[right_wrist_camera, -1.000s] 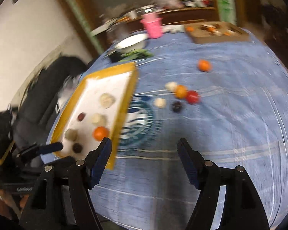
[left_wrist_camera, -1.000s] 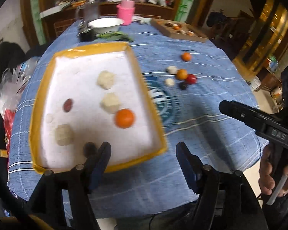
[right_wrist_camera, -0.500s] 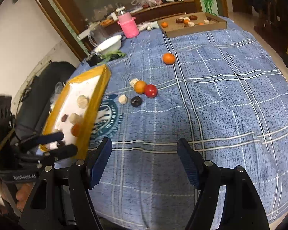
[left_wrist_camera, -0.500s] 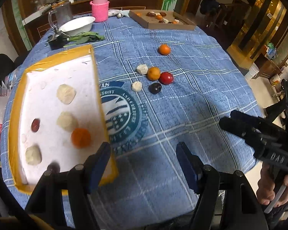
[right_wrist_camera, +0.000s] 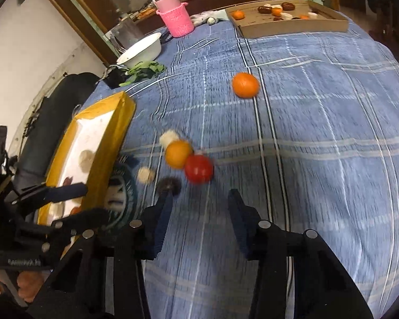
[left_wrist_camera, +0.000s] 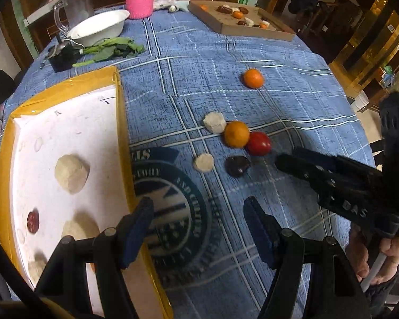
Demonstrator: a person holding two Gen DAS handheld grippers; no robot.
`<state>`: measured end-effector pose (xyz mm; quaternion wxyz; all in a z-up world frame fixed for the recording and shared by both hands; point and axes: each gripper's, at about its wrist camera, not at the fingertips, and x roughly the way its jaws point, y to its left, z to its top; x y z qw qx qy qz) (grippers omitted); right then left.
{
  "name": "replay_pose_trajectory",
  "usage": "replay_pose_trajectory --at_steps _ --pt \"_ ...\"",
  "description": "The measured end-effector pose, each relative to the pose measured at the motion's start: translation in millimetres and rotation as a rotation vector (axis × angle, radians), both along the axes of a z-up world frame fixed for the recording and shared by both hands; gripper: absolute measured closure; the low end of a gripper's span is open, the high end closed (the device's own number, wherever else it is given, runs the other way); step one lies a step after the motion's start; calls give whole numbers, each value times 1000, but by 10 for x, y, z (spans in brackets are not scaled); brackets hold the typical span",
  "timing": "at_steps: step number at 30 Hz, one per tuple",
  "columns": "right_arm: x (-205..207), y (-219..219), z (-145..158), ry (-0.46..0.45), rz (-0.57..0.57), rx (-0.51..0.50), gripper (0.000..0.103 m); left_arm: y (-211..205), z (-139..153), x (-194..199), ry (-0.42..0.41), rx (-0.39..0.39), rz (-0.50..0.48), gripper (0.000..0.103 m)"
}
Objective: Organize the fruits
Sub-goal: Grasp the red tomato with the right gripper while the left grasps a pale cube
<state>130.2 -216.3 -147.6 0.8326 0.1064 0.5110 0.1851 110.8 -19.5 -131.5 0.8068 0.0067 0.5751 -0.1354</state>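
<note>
Blue plaid tablecloth [left_wrist_camera: 292,101] is covering the round table. Loose fruit is being shown mid-cloth: round red fruit [left_wrist_camera: 258,143] touching a round orange citrus [left_wrist_camera: 236,134], a pale rough lump [left_wrist_camera: 214,122] just beside that, a dark glossy fruit [left_wrist_camera: 237,166] and a second pale lump [left_wrist_camera: 204,162] nearer the camera, a lone orange citrus [left_wrist_camera: 253,78] farther off. Yellow-rimmed white tray [left_wrist_camera: 118,106] is sitting left of them, pale lumps and a dark red piece being held inside. Right gripper [right_wrist_camera: 199,212] is being held just short of the red fruit, fingers spread, nothing gripped. Left gripper [left_wrist_camera: 199,226] is hanging over the tray's right edge, fingers spread, empty. Brown cardboard box [left_wrist_camera: 252,30], white bowl [left_wrist_camera: 99,26] and pink knitted holder [left_wrist_camera: 140,0] are sitting at the far side.
</note>
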Motion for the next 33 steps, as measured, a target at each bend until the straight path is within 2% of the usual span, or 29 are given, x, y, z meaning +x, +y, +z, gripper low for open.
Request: replay_pose_trajectory --at_steps 5,7,10,12,17,21,24,28,33 --pt "263 107 -140 27 27 8 71 -35 -61 153 18 3 -14 37" --pt "301 160 -180 32 35 -25 74 -44 -82 205 22 11 -13 40" --pt "285 171 -200 29 39 -40 75 -71 -131 306 34 32 -9 45" --pt "219 139 -184 29 33 -35 75 -95 -185 375 51 46 -9 51" --pt "-48 44 -126 40 19 -27 75 -235 -305 506 83 57 -42 53" --pt "-278 -31 -178 56 -5 -46 75 -355 -435 605 103 97 -47 67" --pt "-384 -52 -190 59 -17 -38 75 -433 -416 604 74 155 -38 79" --pt "-482 -41 -181 56 -30 -51 75 -420 -370 535 86 157 -10 80" --pt "-649 54 -87 40 -16 -58 75 -264 -111 81 64 98 -19 80"
